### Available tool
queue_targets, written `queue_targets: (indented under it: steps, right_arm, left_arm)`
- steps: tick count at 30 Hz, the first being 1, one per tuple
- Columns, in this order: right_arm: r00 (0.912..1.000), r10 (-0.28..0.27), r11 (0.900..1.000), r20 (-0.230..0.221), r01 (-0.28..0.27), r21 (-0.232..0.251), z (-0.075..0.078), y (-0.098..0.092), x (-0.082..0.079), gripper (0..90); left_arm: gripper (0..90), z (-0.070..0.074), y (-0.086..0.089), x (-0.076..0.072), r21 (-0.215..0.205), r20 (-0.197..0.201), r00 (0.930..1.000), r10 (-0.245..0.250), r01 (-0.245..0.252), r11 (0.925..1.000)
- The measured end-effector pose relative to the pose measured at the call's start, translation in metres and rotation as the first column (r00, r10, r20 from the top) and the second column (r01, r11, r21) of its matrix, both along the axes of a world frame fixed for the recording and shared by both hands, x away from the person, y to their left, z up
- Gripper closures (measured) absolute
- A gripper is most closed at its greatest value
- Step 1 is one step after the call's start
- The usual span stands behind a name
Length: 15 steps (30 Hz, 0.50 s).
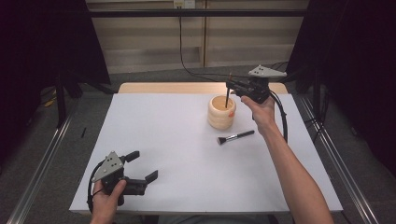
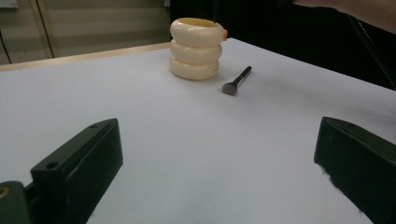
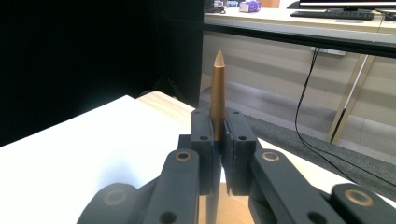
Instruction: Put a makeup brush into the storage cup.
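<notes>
Cream-coloured and stacked in three rounded rings, the holder (image 1: 222, 112) stands right of centre in the upper half of the high view, on the white worktop (image 1: 177, 154). The right gripper (image 1: 229, 87) hangs just above it at the upper right, its jaws clamped on a thin brown brush handle (image 1: 228, 95) that points straight down into the holder's mouth. In the right gripper view the same handle (image 3: 217, 98) rises between the closed jaws in the middle of the frame, tapering to a pale tip. Whether its lower end already rests on the bottom of the holder cannot be told.

So the work looks about half done, as far as one can judge: one brush is on its way into the holder but not yet let go. A second, a black makeup brush (image 1: 235, 137), lies flat on the worktop just below and right of the holder, untouched. It shows again in the upper middle of the left gripper view (image 2: 237, 81), beside the holder (image 2: 195, 49).

The left gripper (image 1: 142, 168) rests at the lower left of the high view, jaws spread wide with nothing between them, well apart from both brushes.

What is left, then: releasing the held brush, and fetching the one on the worktop.
</notes>
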State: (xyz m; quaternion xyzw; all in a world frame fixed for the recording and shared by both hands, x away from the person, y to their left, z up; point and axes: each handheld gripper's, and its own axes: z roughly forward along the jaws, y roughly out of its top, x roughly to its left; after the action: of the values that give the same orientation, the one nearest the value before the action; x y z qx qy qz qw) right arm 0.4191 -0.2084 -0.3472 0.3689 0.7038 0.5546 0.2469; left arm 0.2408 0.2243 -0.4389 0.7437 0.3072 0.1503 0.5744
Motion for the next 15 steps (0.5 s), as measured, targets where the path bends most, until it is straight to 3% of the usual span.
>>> queue_targets:
  steps: [15]
  right_arm:
    - [0.9998,-0.006,1.0,-0.02,0.006,-0.005,-0.021,0.005,0.002,83.8]
  left_arm:
    - [1.3,0.001,0.001,0.0,-0.002,0.009,1.0,0.001,-0.001,1.0]
